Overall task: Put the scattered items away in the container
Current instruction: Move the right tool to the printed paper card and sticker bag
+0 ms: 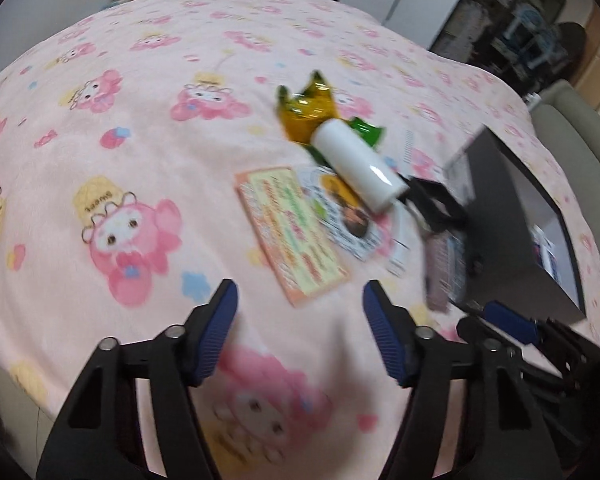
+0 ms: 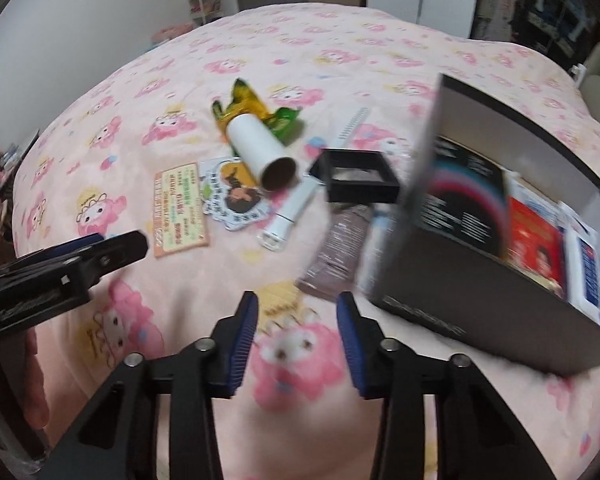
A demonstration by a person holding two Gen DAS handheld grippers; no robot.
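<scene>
Scattered items lie on a pink patterned blanket: a white tube (image 1: 358,164) (image 2: 262,154), a yellow-green wrapper (image 1: 308,110) (image 2: 246,102), an orange card (image 1: 290,230) (image 2: 180,208), a sticker sheet (image 2: 234,196), a small black frame box (image 2: 358,178), a white stick (image 2: 290,212) and a brown packet (image 2: 338,254). The dark open box (image 1: 516,216) (image 2: 480,300) at the right holds several packets. My left gripper (image 1: 300,304) is open and empty just before the orange card. My right gripper (image 2: 296,312) is open and empty near the brown packet.
The blanket (image 1: 120,140) covers a bed. A white comb-like strip (image 2: 354,122) lies behind the black frame box. Shelves and cabinets stand beyond the bed's far edge. The left gripper shows at the left of the right wrist view (image 2: 80,256).
</scene>
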